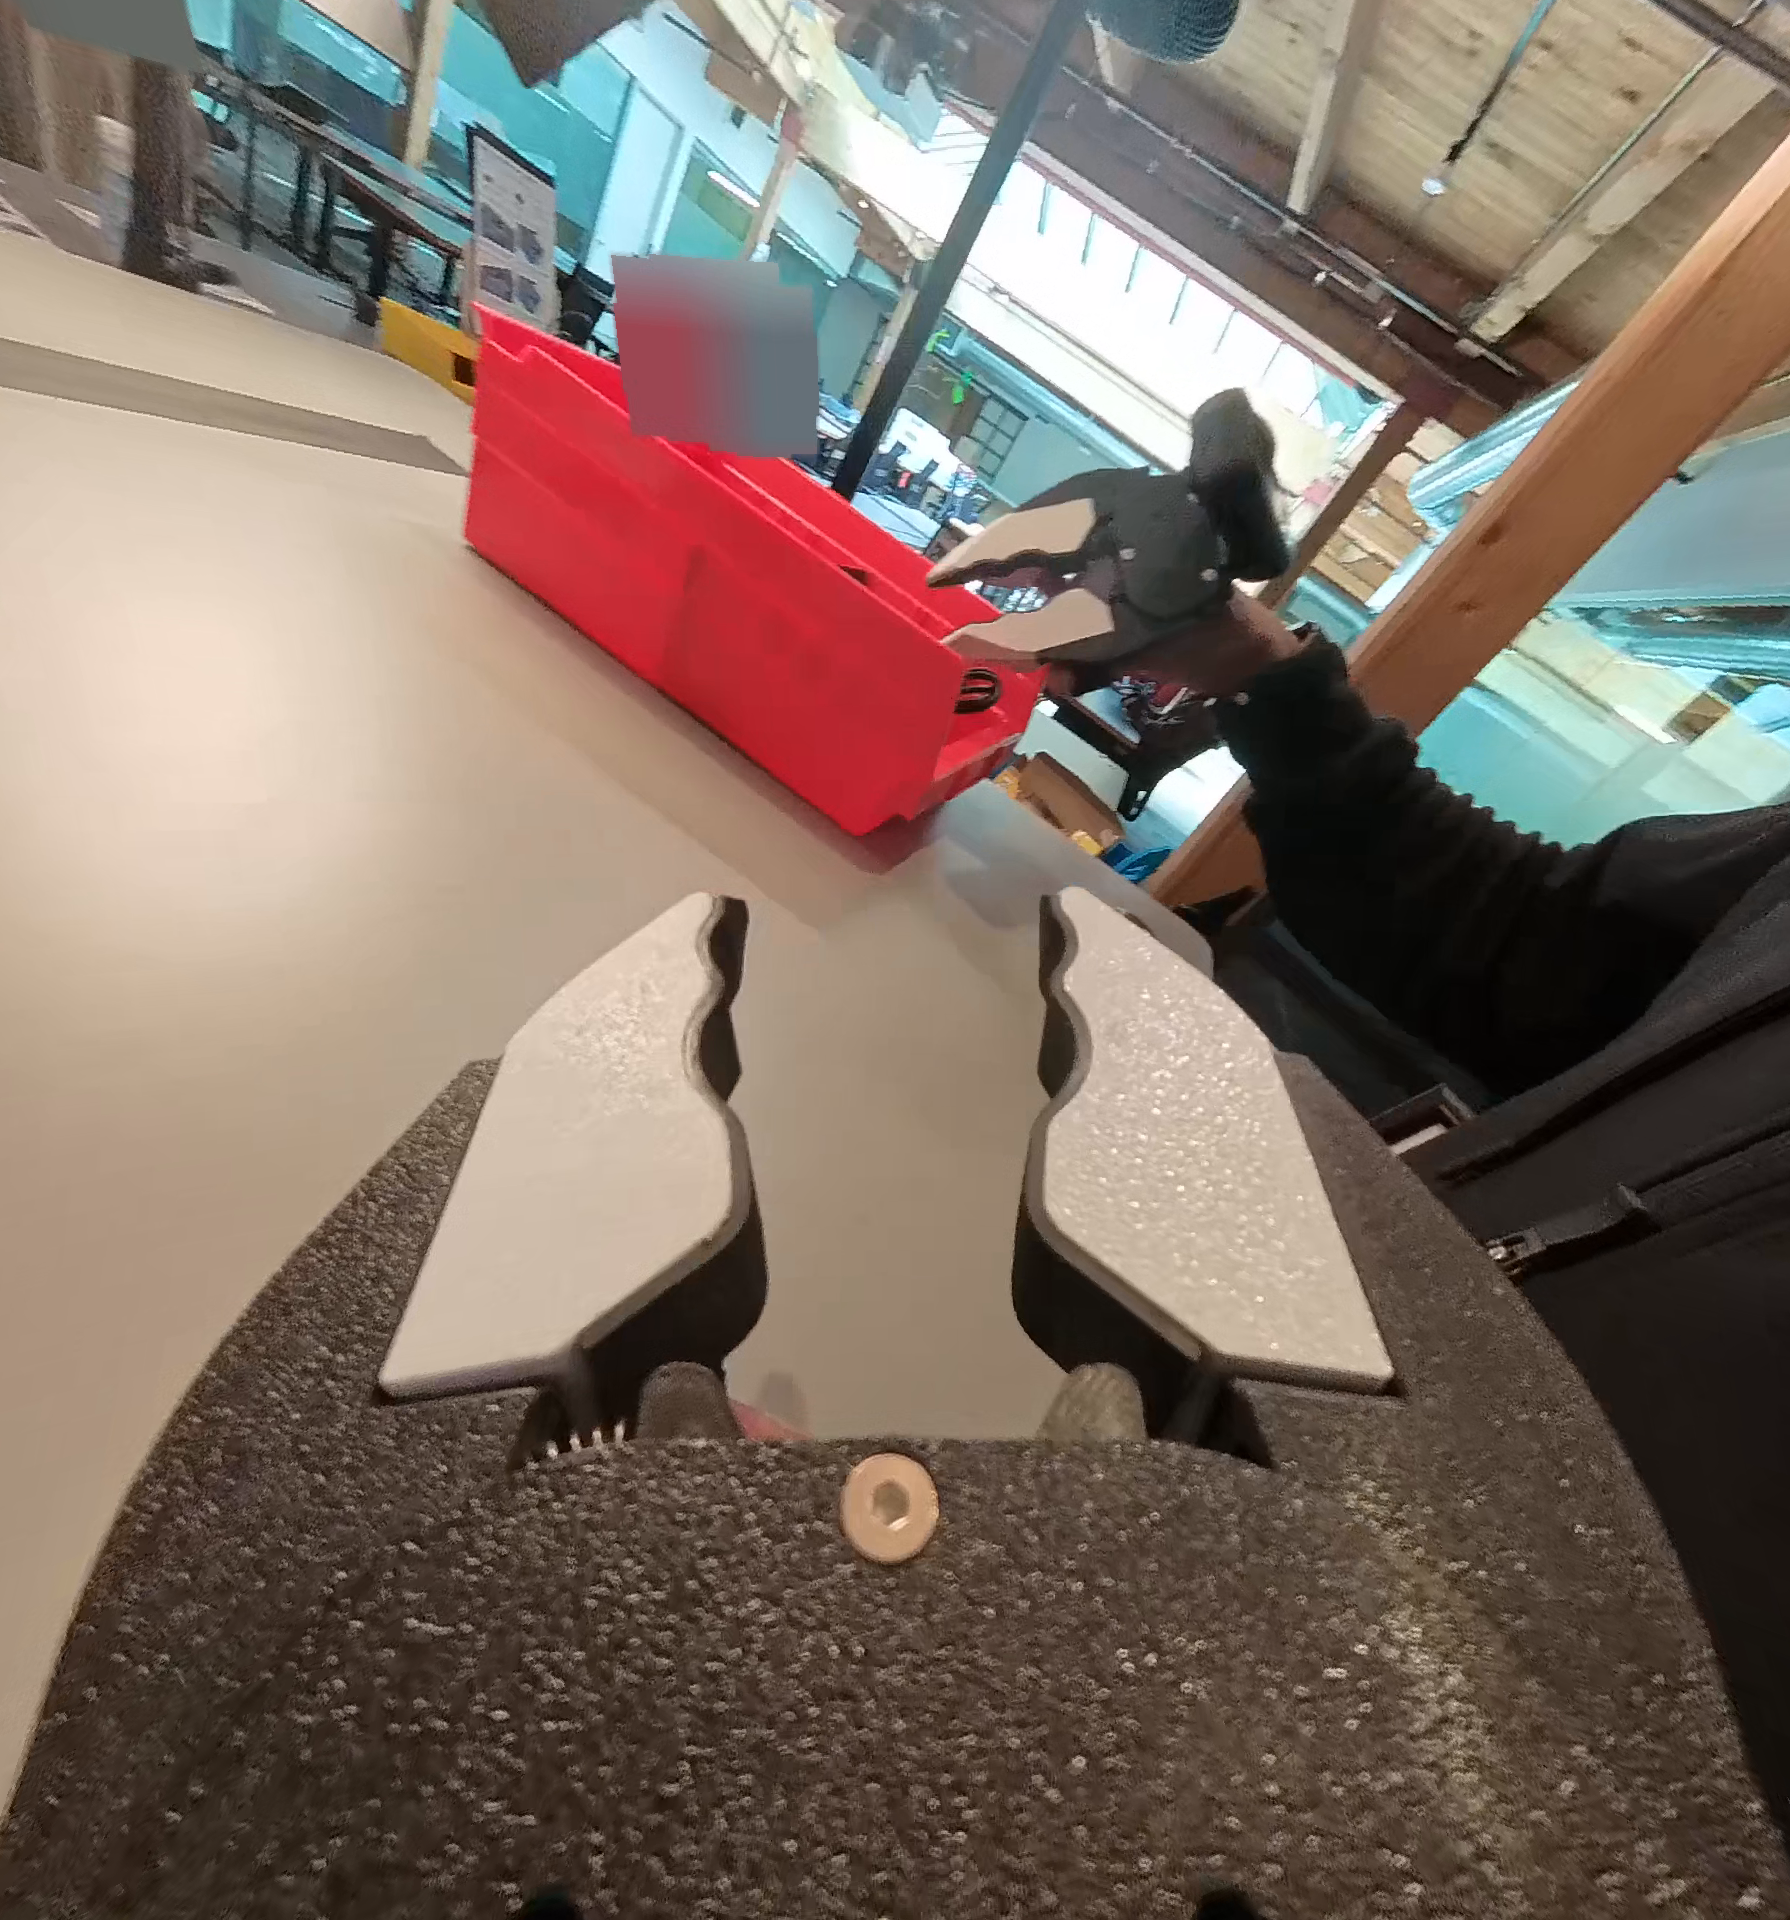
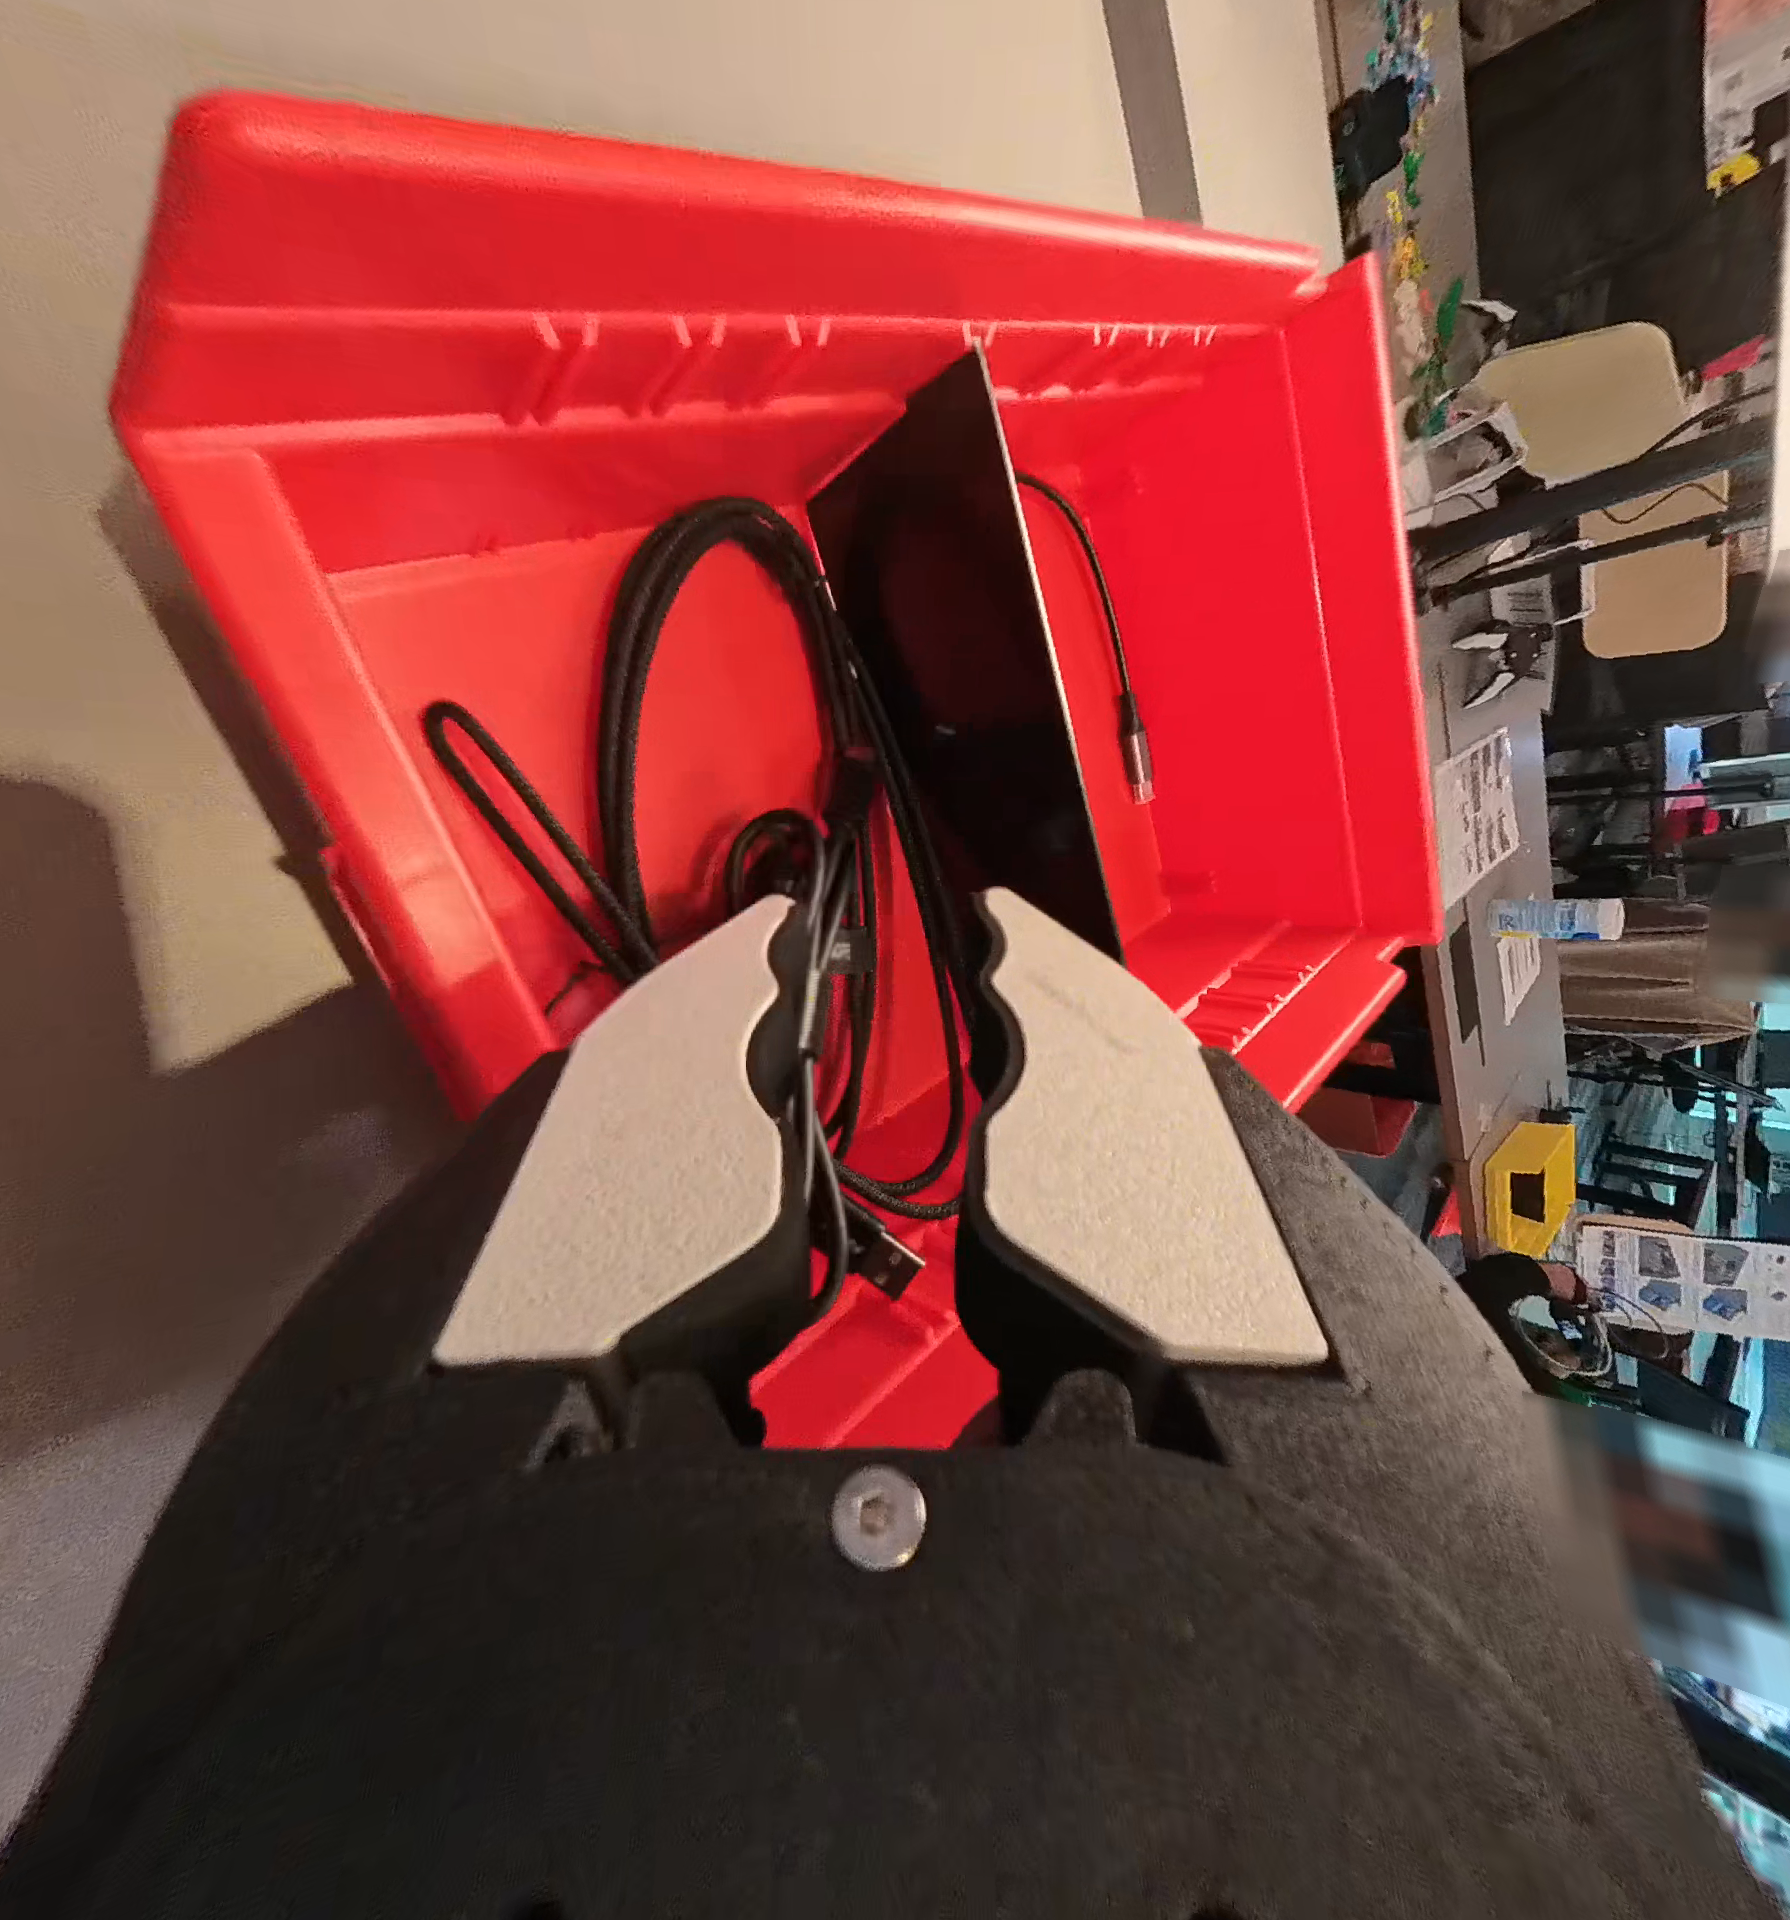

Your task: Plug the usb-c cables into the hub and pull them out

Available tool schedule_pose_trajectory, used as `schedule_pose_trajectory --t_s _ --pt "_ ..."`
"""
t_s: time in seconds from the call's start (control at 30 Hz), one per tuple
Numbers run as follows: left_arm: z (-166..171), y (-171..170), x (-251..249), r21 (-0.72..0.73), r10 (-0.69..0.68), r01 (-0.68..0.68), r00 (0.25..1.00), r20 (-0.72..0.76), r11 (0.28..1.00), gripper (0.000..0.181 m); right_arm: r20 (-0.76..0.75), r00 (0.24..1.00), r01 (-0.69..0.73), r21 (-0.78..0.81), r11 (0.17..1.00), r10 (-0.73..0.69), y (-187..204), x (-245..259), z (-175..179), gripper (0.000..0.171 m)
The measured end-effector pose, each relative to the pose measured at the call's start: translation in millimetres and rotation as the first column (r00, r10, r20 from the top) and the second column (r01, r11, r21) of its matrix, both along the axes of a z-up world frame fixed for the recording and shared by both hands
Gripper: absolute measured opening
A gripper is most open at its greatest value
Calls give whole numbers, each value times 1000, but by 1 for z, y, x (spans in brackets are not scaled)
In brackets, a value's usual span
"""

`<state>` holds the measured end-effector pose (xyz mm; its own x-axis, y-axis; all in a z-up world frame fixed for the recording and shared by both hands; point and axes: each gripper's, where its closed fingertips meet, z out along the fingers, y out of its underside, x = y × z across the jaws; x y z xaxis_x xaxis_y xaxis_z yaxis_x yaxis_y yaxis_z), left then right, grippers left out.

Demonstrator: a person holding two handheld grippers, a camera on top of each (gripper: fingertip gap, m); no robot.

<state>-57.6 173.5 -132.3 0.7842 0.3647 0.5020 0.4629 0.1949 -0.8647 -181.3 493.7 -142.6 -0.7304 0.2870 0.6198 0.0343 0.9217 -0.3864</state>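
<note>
left wrist: low over table (image 1: 247, 727), tilted | right wrist: close above red bin (image 2: 662, 239) | shared: bin

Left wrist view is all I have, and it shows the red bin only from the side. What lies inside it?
Observer: The red bin holds coiled black cables on one side of a dark divider panel.
Operator: And on the other side of the panel?
Observer: One thin cable with a grey plug lies there alone.
Operator: Does the right gripper hold anything?
Observer: No. The right gripper is over the coiled black cables with its fingers apart, not closed on any of them.
</note>
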Motion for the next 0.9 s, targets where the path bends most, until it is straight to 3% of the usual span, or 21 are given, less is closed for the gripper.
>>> schedule_pose_trajectory --t_s 0.17,0.33,0.57,0.73,0.9 --pt "-10 -54 -10 -86 113 -113 994 -9 990 56 -30 997 -79 -114 990 76 -48 25 23 29" --pt "-19 -101 -22 -163 214 -213 977 -15 963 56 -25 959 -279 -234 932 281 -147 65 25 29" --pt "-22 -157 -20 -265 290 -290 956 -40 920 56 68 848 -425 -504 752 526 -292 110 4 30" --pt "4 -192 -9 -118 336 -350 933 -128 929 44 116 818 -411 -567 714 563 -358 103 -11 36" --pt "54 -235 -15 191 517 -480 800 -306 856 47 155 807 -387 -591 708 570 -406 86 -17 43"
